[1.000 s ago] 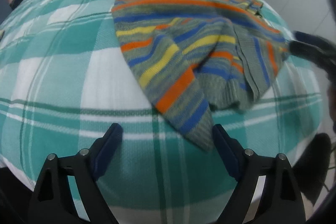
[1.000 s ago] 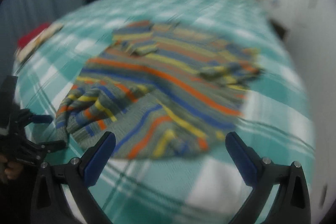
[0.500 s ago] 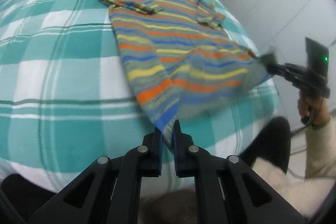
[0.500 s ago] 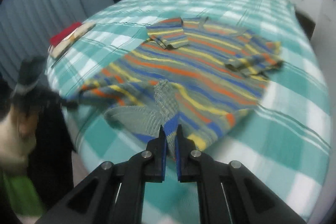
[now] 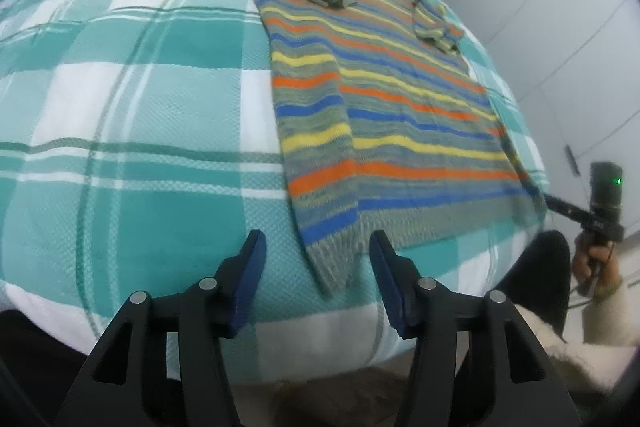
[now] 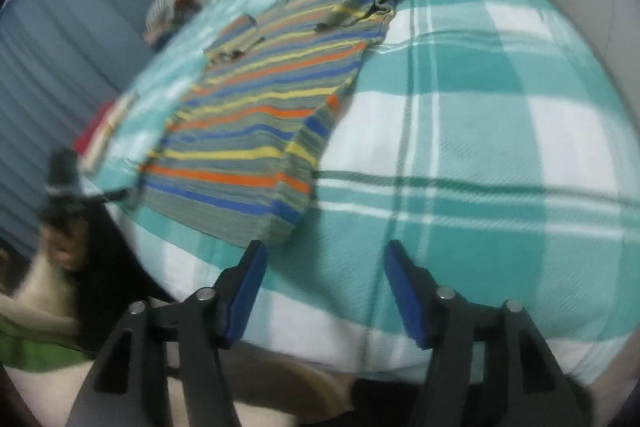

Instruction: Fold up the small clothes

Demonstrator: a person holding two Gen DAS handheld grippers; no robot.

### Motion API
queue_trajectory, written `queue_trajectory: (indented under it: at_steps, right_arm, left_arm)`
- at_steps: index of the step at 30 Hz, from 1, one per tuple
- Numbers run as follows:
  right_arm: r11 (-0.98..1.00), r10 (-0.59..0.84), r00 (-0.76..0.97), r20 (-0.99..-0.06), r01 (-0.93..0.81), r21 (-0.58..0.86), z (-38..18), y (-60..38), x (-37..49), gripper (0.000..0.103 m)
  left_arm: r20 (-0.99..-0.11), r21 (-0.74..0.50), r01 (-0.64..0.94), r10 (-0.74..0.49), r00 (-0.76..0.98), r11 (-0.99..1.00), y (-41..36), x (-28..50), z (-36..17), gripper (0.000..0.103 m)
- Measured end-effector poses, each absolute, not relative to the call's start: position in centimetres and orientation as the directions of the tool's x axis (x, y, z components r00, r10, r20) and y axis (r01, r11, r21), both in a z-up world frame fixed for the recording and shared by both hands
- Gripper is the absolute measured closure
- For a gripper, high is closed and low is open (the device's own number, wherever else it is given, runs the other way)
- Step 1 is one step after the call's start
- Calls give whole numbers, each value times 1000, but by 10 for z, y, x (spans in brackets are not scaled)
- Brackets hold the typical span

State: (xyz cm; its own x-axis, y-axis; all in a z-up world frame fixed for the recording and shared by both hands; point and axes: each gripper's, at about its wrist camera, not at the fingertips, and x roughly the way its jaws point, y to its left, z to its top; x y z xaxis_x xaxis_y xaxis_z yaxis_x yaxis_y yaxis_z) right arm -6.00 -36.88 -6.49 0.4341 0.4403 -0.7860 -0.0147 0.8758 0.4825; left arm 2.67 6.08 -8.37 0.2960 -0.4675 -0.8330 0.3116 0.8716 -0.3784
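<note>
Only the right wrist view shows the curtain beyond the sweater.

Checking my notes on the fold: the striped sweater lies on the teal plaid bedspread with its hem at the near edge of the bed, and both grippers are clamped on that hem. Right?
Not quite. The striped sweater does lie on the teal plaid bedspread, hem at the near edge, but neither gripper is clamped. The left wrist view shows the left gripper with jaws apart and opening around the hem corner; the right wrist view shows the right gripper likewise opening, nothing between its jaws.
</note>
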Motion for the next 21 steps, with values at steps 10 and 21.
queue_trajectory:
  at_steps: [10,21]
  right_arm:
    - [777,534,420,-734,99,622,-95,-365,-49,40]
    - [626,657,460,-598,109,772,-103,-381,-49,52]
  left_arm:
    - [-819,-419,311,-503,277,853,57,35,-94,41]
    - [-740,-585,267,-639,212,766,58,51,-98,42]
